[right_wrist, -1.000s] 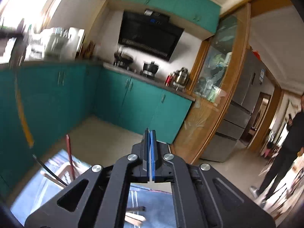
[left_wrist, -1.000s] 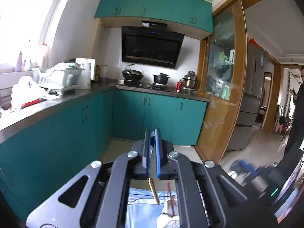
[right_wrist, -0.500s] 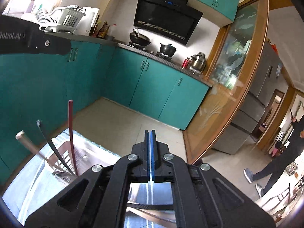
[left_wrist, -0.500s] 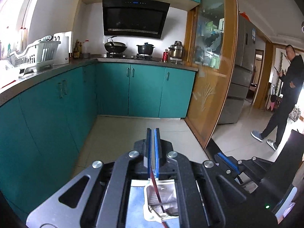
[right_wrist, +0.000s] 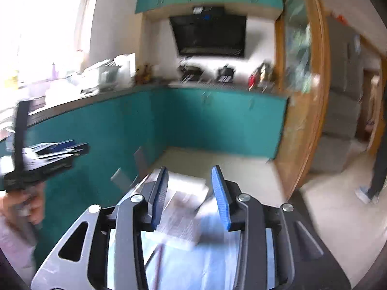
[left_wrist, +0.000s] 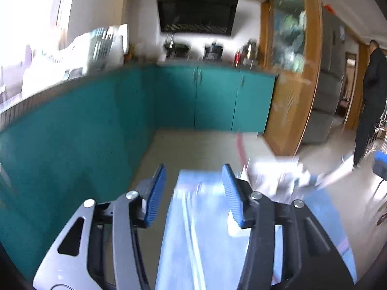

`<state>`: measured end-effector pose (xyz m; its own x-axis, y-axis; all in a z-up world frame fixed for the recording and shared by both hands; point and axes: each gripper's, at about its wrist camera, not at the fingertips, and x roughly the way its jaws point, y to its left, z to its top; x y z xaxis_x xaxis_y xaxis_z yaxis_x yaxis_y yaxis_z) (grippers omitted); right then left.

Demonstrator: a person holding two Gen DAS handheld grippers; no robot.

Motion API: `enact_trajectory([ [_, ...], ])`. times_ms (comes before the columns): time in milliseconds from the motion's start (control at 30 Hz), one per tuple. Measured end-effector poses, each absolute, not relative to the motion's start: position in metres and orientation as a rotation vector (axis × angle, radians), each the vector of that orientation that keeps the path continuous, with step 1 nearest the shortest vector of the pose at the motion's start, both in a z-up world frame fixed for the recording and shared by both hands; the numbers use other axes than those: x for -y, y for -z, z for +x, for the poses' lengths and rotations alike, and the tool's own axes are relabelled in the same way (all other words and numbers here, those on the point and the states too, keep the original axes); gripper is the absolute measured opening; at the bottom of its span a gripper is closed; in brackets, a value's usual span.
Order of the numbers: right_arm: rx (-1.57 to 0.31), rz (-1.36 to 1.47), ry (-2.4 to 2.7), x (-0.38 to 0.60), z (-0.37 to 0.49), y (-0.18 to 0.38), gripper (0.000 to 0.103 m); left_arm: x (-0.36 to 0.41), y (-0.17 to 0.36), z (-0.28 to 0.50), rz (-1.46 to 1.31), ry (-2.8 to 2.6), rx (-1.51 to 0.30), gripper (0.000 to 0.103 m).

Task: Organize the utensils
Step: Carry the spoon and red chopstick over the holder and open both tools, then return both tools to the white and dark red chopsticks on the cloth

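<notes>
Both views are blurred by motion. My left gripper [left_wrist: 194, 188] is open and empty above a pale blue cloth [left_wrist: 193, 229]. To its right stands a white utensil holder [left_wrist: 278, 174] with a red stick [left_wrist: 240, 147] rising from it. My right gripper [right_wrist: 189, 193] is open and empty above the same blue cloth [right_wrist: 193, 265]. A white holder [right_wrist: 183, 207] lies between its fingers, with a thin red stick [right_wrist: 158, 261] below it. The left gripper [right_wrist: 48, 154] shows at the left of the right wrist view, held in a hand.
Teal kitchen cabinets [left_wrist: 96, 125] run along the left and far side, with a dish rack [left_wrist: 92, 50], pots [left_wrist: 176, 47] and a range hood [left_wrist: 197, 12]. A wooden door frame [left_wrist: 290, 96] stands at right. A person in black [left_wrist: 372, 96] stands beyond it.
Both grippers have gone from shut to open. The left gripper held a red stick half a second ago and holds nothing now. Both cameras have swung, blurring the views.
</notes>
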<state>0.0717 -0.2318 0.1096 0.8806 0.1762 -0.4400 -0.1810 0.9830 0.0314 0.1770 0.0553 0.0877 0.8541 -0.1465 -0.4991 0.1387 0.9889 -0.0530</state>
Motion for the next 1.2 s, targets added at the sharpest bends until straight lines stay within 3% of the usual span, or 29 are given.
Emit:
enact_trajectory([
  [200,-0.923,0.072,-0.241,0.200,0.097,0.038,0.037,-0.052,0.005,0.164,-0.057,0.193,-0.819,0.048],
  [333,-1.058,0.049,-0.225,0.177,0.114,0.084,0.037,-0.040,0.024,0.151,-0.018,0.212,-0.870,0.049],
  [467,-1.087,0.034,-0.179,0.168,0.116,0.096,0.034,-0.036,0.028,0.146,-0.017,0.222,-0.885,0.052],
  [533,-1.093,0.031,-0.154,0.168,0.113,0.095,0.015,-0.031,0.030,0.144,-0.010,0.233,-0.890,0.053],
  [600,-1.098,0.063,-0.150,0.171,0.109,0.097,0.006,-0.023,0.031,0.141,-0.002,0.248,-0.894,0.053],
  [1000,-1.141,0.242,-0.049,0.222,0.026,0.096,0.006,0.001,0.049,0.136,0.046,0.289,-0.942,0.058],
  [1200,-1.084,0.270,-0.026,0.239,0.046,0.082,0.014,0.012,0.061,0.147,0.062,0.304,-0.981,0.062],
])
